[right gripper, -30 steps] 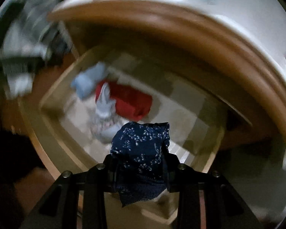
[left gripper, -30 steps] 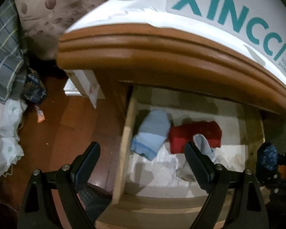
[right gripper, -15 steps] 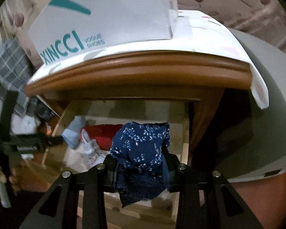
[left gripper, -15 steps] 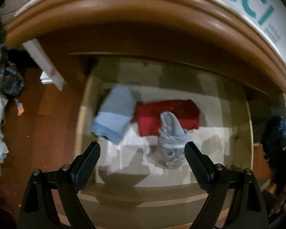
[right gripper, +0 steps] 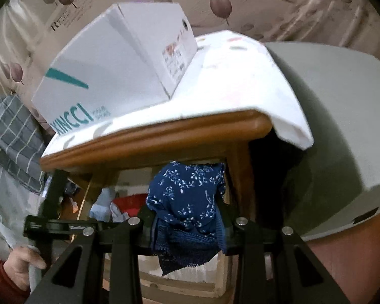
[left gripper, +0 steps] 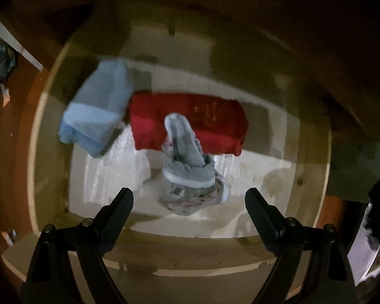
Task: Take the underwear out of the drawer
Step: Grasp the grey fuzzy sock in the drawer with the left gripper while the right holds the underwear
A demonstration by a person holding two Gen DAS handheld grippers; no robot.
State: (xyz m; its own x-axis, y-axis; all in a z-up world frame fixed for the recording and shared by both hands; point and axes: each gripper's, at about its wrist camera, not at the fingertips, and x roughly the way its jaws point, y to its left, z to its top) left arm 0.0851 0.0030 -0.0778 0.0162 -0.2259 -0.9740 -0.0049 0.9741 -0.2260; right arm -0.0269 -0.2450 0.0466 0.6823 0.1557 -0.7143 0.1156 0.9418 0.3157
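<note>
Left wrist view: left claw (left gripper: 188, 209) points steeply down into the drawer (left gripper: 311, 177), jaws wide and empty, over grey underwear (left gripper: 187, 174). Right claw (right gripper: 187, 224) (angled down) pinches navy underwear (right gripper: 187, 197) outside the drawer.

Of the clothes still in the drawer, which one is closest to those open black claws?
The crumpled grey piece, lying just ahead of the open left gripper, between its fingers. The folded red one and the folded light blue one lie farther back.

left gripper (left gripper: 189, 201) pointed steeply down, jaws held wide, nothing gripped; right gripper (right gripper: 187, 224) clamped on cloth.
</note>
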